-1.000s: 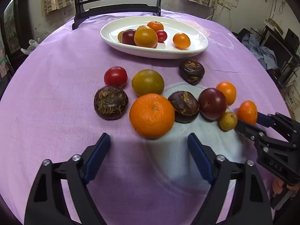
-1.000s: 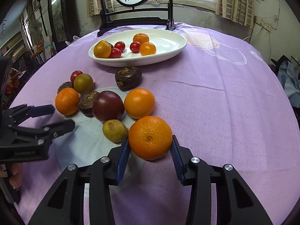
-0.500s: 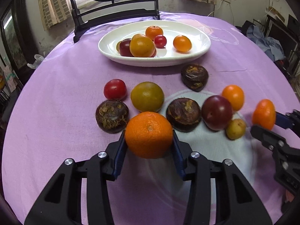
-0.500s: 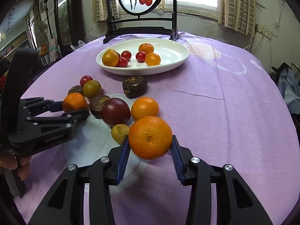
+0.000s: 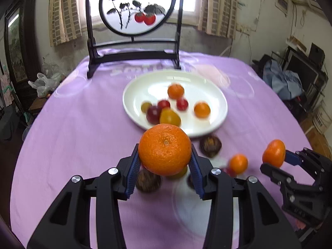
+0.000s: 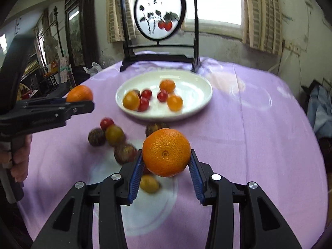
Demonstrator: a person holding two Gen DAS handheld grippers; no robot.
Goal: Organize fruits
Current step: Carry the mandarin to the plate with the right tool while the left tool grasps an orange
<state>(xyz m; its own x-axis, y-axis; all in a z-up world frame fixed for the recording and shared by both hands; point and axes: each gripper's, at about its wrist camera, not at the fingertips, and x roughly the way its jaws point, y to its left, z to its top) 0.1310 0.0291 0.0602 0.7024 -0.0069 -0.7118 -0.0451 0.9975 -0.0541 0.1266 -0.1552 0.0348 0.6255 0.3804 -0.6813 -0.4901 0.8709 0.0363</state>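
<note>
My left gripper (image 5: 165, 166) is shut on a large orange (image 5: 165, 149) and holds it in the air above the loose fruits. My right gripper (image 6: 166, 167) is shut on another orange (image 6: 166, 151), also lifted off the cloth. Each gripper shows in the other's view: the right one (image 5: 276, 159) with its orange (image 5: 274, 153) at the right, the left one (image 6: 83, 101) with its orange (image 6: 79, 93) at the left. The white oval plate (image 5: 217, 103) (image 6: 199, 95) holds several small tomatoes and oranges beyond both grippers.
Loose fruits lie on the purple cloth (image 6: 259, 145) below the grippers: dark water chestnuts (image 6: 96, 137), a red tomato (image 6: 106, 123), a green-brown tomato (image 6: 114, 134), a small orange (image 5: 238, 163), a yellow fruit (image 6: 149, 184). A black-framed round screen (image 5: 134, 6) stands behind the plate.
Both grippers have risen with their oranges and moved toward the plate. One second ago the left gripper was open behind its orange; it closed on it and lifted it.
</note>
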